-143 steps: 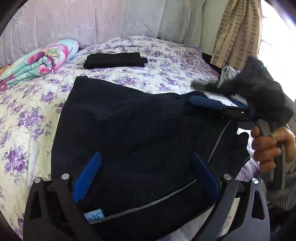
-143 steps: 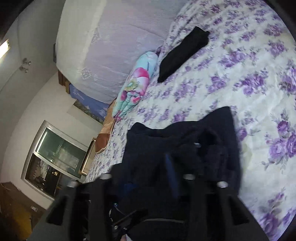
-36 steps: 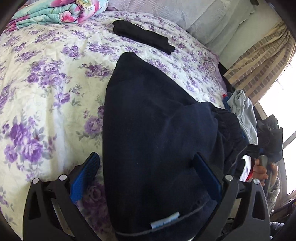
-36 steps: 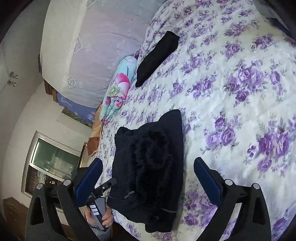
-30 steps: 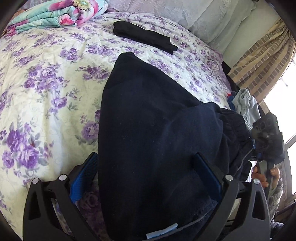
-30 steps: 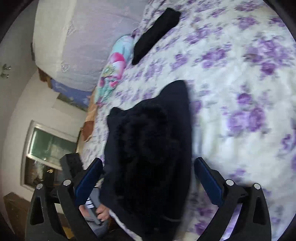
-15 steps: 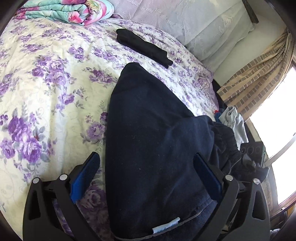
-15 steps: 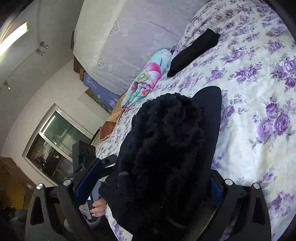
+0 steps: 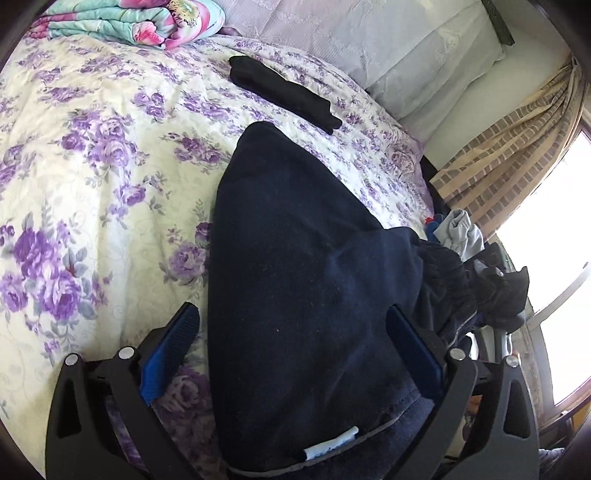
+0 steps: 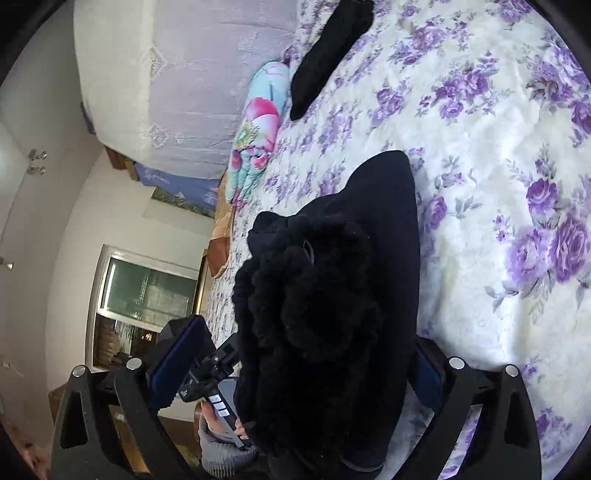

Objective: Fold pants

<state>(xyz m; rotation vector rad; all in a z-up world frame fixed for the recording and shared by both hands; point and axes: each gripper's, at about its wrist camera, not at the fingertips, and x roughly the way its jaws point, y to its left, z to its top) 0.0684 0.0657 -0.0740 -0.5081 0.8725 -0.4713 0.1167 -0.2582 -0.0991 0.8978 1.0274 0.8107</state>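
Dark navy pants (image 9: 306, 266) lie folded on the floral bedspread (image 9: 92, 155), tapering toward the far end, with the bunched elastic waistband (image 9: 443, 273) at the right and a white label near the front hem. My left gripper (image 9: 295, 350) is open, its blue pads on either side of the near hem. In the right wrist view the pants (image 10: 369, 258) fill the middle, waistband bunched (image 10: 310, 295). My right gripper (image 10: 295, 369) is open, straddling the waistband end.
A folded black garment (image 9: 280, 92) lies farther up the bed, also in the right wrist view (image 10: 328, 51). A rolled floral blanket (image 9: 129, 18) sits by the headboard. A pile of clothes (image 9: 458, 232) and a curtain (image 9: 517, 147) are at the right.
Both grippers have let go and stand open over the pants. The right gripper has closed in on the waistband end; the left view has shifted slightly.
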